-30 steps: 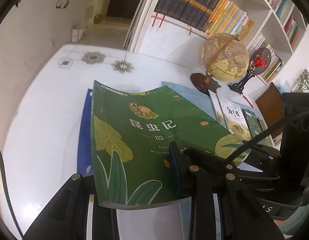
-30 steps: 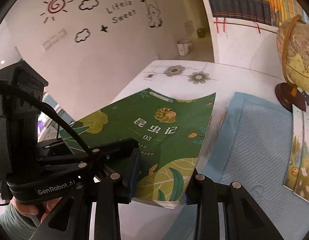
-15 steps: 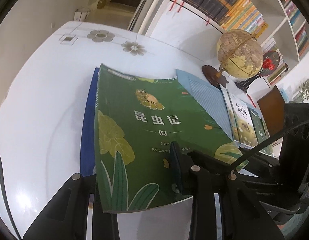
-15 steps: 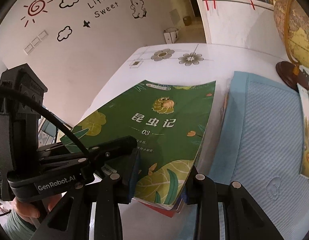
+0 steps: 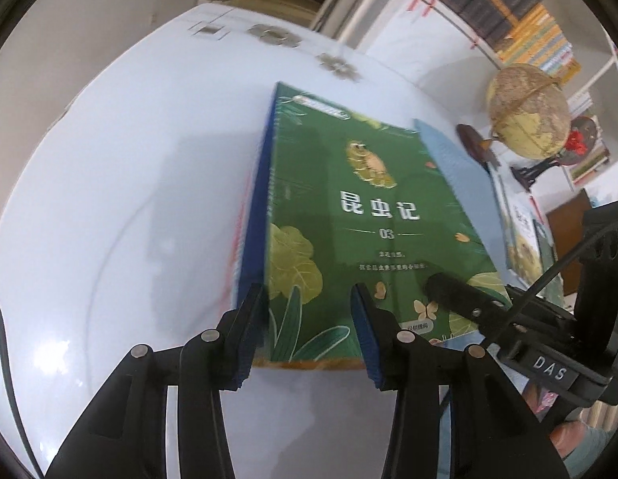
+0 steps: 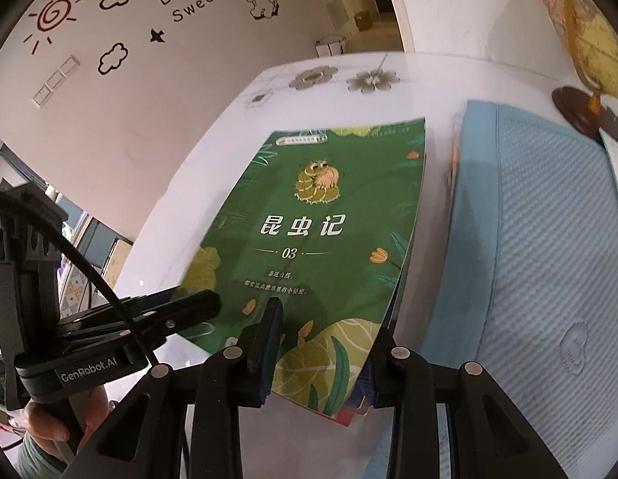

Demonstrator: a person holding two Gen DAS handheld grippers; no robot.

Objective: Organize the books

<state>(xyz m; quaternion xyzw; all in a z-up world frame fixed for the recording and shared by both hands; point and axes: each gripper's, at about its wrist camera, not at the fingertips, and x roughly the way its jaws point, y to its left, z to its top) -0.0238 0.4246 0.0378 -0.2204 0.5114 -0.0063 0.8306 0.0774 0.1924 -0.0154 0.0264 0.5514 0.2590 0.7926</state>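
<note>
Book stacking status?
Done: green book looks laid atop the blue book. In hand: right gripper grips its near edge; left gripper has just been opening its jaws, the corner between them. Left: release, then the books beside the globe.

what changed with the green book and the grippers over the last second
The green insect book came down flat onto the blue book. The left gripper has just been opening, with the book's corner between its jaws. The right gripper remains clamped on the other corner. Globe unmoved.
</note>
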